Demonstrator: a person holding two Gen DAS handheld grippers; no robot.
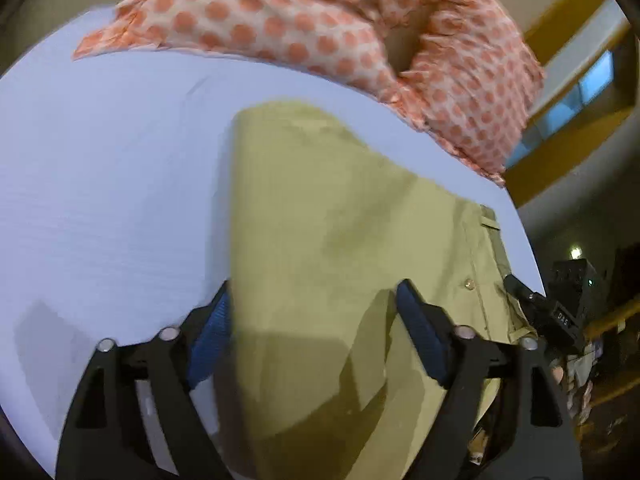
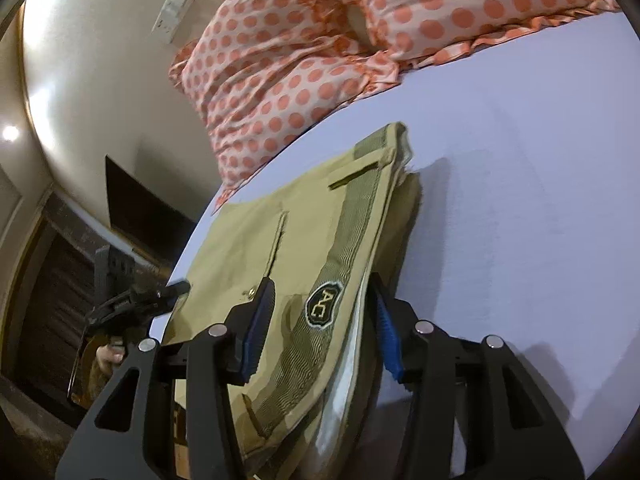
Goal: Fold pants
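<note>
Bedsheet point(image 1: 100, 200), pale and smooth, covers the bed and gives a flat place for folding. Two spotted pillows point(image 2: 480, 4) lie at the far end, out of the way. One pair of tan pants point(image 1: 340, 220) lies near the edge of the bed, already folded into a thick stack with the waistband point(image 2: 352, 216) on one side. One small badge point(image 2: 322, 303) with letters sits on that band.

Two claws work here, one for each side of the stack. The left gripper point(image 1: 314, 320) has its jaws wide, with pant cloth between them but not pinched. The right gripper point(image 2: 320, 332) is also wide, set around the layered waistband edge, probably so it can grab all the layers together.
</note>
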